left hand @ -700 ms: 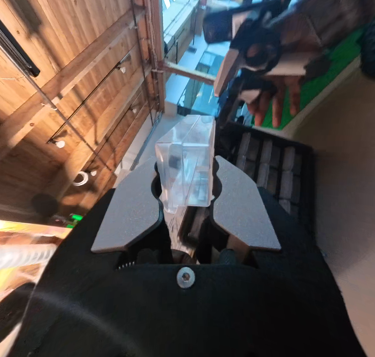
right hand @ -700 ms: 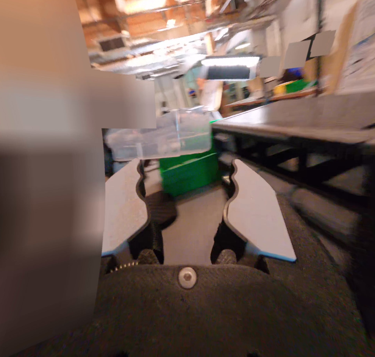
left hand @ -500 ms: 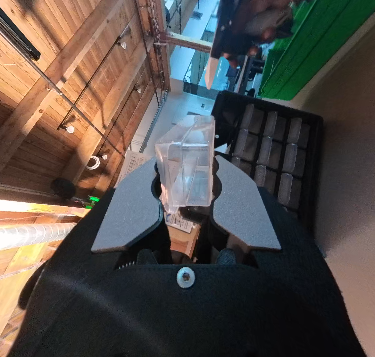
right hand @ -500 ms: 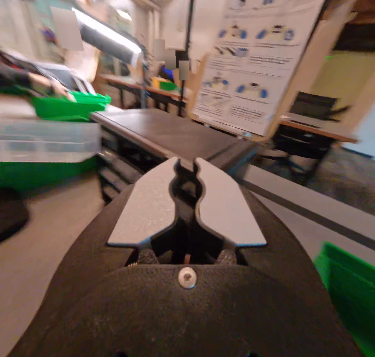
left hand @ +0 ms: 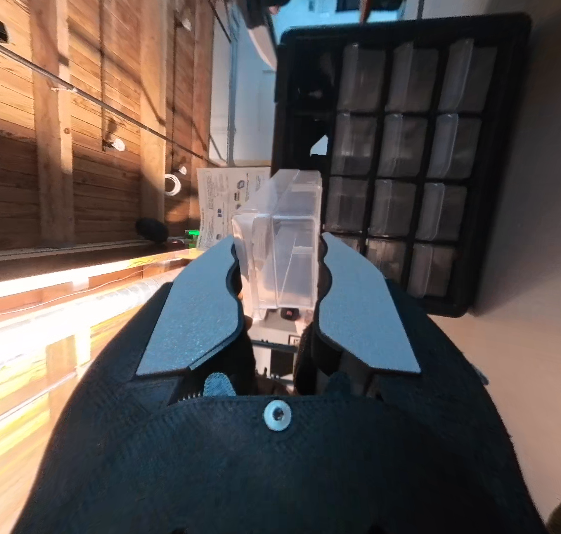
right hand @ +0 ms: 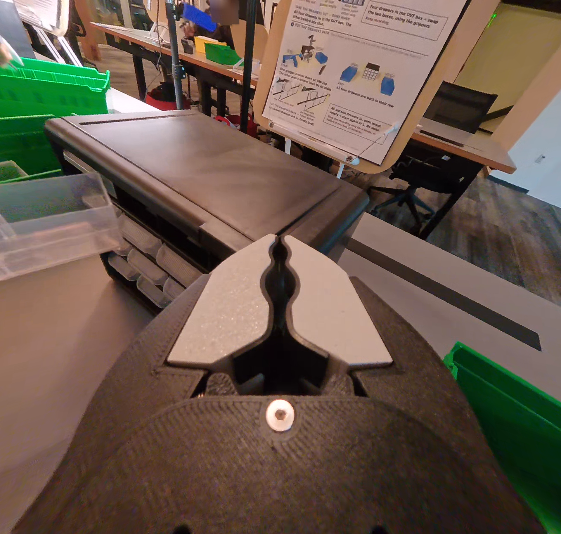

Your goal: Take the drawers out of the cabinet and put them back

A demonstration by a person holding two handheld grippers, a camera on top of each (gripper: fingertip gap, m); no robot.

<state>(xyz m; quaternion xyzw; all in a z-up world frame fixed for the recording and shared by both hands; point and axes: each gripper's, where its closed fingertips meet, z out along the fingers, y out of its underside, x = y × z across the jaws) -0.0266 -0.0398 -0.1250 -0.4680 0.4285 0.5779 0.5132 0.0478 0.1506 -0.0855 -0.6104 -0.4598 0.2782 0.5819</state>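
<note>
Gripping a clear drawer (left hand: 280,255) between its fingers, the left gripper (left hand: 277,254) hovers near the black cabinet (left hand: 501,64), whose empty slots sit at 12 o'clock. The right gripper (right hand: 280,240), fingers pressed together and empty, should probably steady the cabinet top while the drawer goes in square.

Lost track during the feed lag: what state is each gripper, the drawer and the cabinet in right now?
left gripper: shut on the clear drawer.
clear drawer: out of the cabinet, empty, held in the air.
right gripper: shut, holding nothing.
cabinet: top row of slots empty, lower rows filled.
</note>
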